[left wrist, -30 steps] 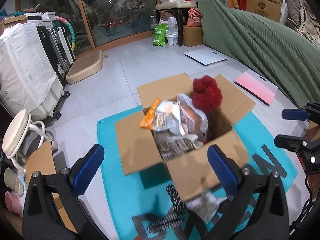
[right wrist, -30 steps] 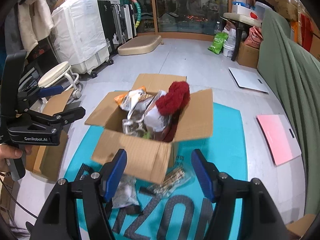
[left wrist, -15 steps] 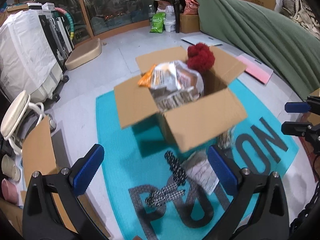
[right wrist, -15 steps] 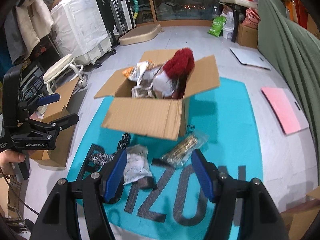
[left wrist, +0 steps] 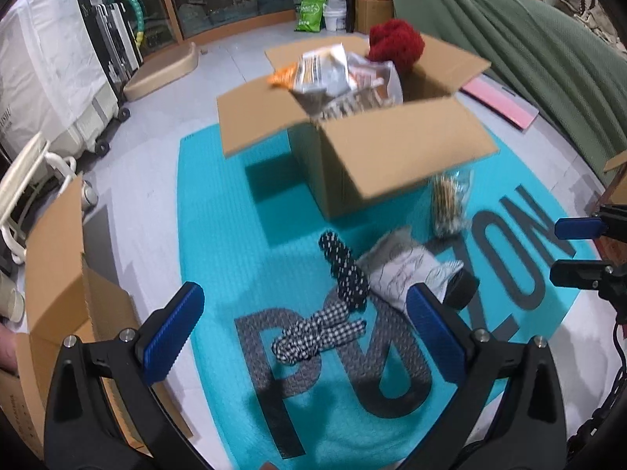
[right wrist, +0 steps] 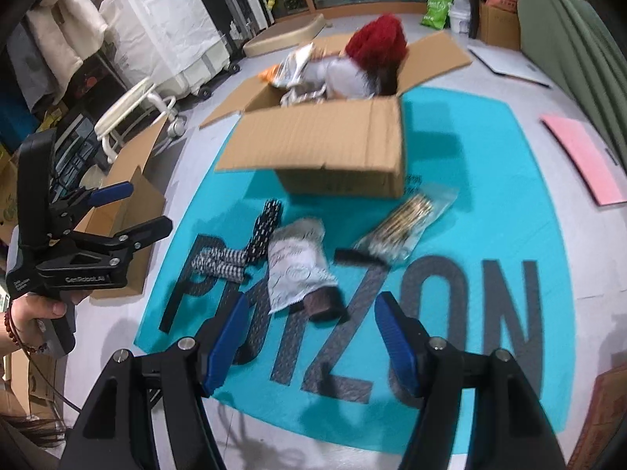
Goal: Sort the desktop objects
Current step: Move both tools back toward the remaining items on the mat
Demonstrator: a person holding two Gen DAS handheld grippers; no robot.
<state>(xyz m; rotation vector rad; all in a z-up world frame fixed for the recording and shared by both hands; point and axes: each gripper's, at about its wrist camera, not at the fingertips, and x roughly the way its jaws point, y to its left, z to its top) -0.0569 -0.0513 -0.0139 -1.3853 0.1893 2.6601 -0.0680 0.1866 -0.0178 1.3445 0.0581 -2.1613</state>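
Teal mat (right wrist: 490,149) carries large grey lettering ending "ZON"; a cardboard box (right wrist: 333,156) stands at its 12 o'clock. Left gripper (right wrist: 129,211), marked "GenRobot.AI", and right gripper (right wrist: 309,337) both hang with jaws released, empty.

Teal mat (right wrist: 490,156): large dark letters, partly covered, "P..ZON" legible. Left gripper (right wrist: 133,211) body: white print "GenRobot.AI". Other print too blurred to read.

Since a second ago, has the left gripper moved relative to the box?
Yes. The left gripper has pulled back from the cardboard box, which now sits higher and farther off in its view, with the checkered cloth between its open jaws.
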